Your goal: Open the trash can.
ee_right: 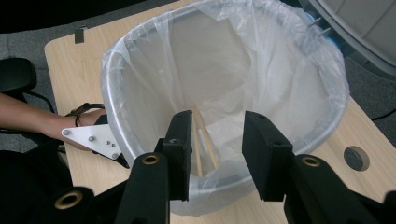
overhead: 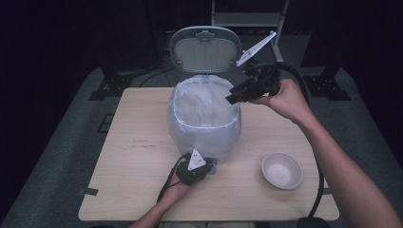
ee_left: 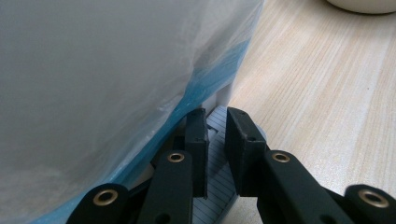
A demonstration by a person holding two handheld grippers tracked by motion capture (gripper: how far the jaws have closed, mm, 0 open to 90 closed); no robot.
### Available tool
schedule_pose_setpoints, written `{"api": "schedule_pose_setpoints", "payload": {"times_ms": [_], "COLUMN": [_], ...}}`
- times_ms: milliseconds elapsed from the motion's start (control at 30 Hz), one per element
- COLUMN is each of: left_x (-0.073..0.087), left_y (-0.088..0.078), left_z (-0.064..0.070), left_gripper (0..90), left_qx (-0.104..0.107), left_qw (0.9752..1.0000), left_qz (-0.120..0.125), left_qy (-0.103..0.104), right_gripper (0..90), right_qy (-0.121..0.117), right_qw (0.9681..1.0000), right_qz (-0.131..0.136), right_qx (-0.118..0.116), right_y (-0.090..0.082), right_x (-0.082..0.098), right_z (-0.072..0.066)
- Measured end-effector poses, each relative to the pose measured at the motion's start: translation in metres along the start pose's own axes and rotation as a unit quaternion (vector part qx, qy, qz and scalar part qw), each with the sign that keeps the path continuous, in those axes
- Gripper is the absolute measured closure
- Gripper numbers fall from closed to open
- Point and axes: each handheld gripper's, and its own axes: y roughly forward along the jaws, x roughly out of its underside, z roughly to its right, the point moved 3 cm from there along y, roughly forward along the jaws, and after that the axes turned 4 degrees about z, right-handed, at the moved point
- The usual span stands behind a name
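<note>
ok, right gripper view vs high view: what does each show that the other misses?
Right gripper view alone: wooden chopsticks lying in the bag-lined bin, seen between the open right tongs.

High view alone: the raised bin lid, the white bowl on the table, and the right hand.

Both: the bin with its bag, the table, and the left tongs' grey plate low against the bin's side.
</note>
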Motion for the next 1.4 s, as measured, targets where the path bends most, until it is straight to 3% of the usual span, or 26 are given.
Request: {"api": "schedule_pose_setpoints", "payload": {"times_ms": [1400], "left_x": [0.000], "left_y": [0.000], "left_z": [0.000], "left_gripper": [79.2], "left_qx": [0.000], "left_qw": [1.0000], "left_qz": [0.002], "left_qy": [0.001], "right_gripper": [60.3], "right_qy": [0.039], "right_qw": [0.9991], "right_qz": [0.013], "right_qx": [-0.006], "right_y": [-0.009], "right_x": [0.049], "right_z": [0.008]}}
